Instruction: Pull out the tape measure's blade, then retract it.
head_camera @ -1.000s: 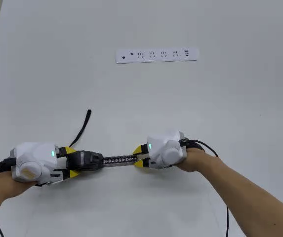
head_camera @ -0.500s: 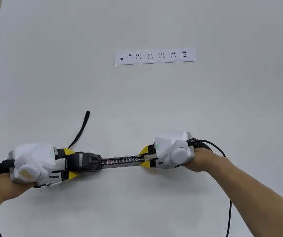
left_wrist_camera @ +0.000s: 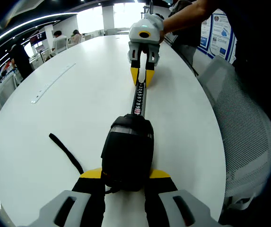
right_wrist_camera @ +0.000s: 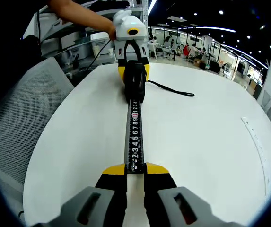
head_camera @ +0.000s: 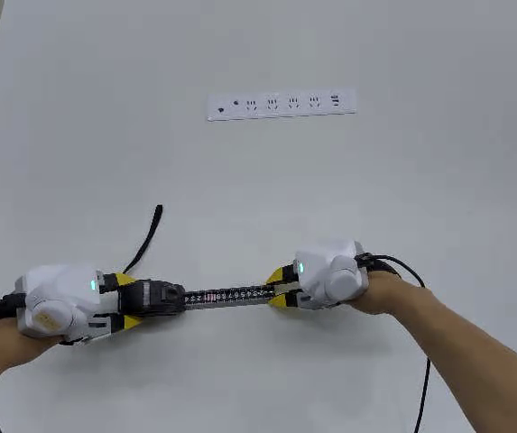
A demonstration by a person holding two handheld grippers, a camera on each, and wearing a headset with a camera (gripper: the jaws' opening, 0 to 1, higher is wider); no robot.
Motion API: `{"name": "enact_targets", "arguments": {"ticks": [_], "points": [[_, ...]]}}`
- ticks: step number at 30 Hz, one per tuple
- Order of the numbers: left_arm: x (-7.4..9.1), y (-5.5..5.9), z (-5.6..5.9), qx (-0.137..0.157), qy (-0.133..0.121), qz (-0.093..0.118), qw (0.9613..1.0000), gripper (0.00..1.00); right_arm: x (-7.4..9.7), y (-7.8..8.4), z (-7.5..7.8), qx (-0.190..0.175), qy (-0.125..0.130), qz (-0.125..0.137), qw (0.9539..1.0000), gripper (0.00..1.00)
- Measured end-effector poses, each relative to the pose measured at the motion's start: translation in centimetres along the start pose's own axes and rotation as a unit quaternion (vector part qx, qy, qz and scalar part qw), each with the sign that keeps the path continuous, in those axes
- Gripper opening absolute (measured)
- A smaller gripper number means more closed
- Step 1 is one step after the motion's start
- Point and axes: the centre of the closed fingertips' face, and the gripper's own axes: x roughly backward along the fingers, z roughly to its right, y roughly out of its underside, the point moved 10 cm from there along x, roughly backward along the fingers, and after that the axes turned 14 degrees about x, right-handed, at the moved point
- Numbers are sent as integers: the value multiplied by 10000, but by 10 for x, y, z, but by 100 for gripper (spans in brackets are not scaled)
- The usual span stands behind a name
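The black tape measure case (head_camera: 154,296) (left_wrist_camera: 127,151) (right_wrist_camera: 135,80) sits low on the white table, clamped between the yellow-tipped jaws of my left gripper (head_camera: 128,299) (left_wrist_camera: 126,174). Its black wrist strap (head_camera: 147,238) (left_wrist_camera: 65,153) (right_wrist_camera: 170,89) trails away on the table. The blade (head_camera: 231,294) (left_wrist_camera: 139,97) (right_wrist_camera: 134,137), dark with white numbers, stretches from the case to my right gripper (head_camera: 278,288) (right_wrist_camera: 135,169), which is shut on the blade's end. The right gripper also appears in the left gripper view (left_wrist_camera: 142,75), and the left gripper in the right gripper view (right_wrist_camera: 134,71).
A white power strip (head_camera: 281,103) (left_wrist_camera: 51,83) (right_wrist_camera: 257,144) lies flat farther back on the table. A grey mesh chair (left_wrist_camera: 241,123) (right_wrist_camera: 26,109) stands beside the table edge. People and desks show in the room behind.
My right gripper has moved right, away from the case, drawing more blade out. The left gripper and case have stayed about where they were.
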Motion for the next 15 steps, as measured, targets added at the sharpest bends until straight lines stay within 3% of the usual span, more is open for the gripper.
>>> {"name": "enact_targets", "arguments": {"ticks": [15], "points": [[1, 0, 0, -5, 4, -27, 10000, 29, 17, 16, -4, -44, 14, -81, 10000, 10]]}}
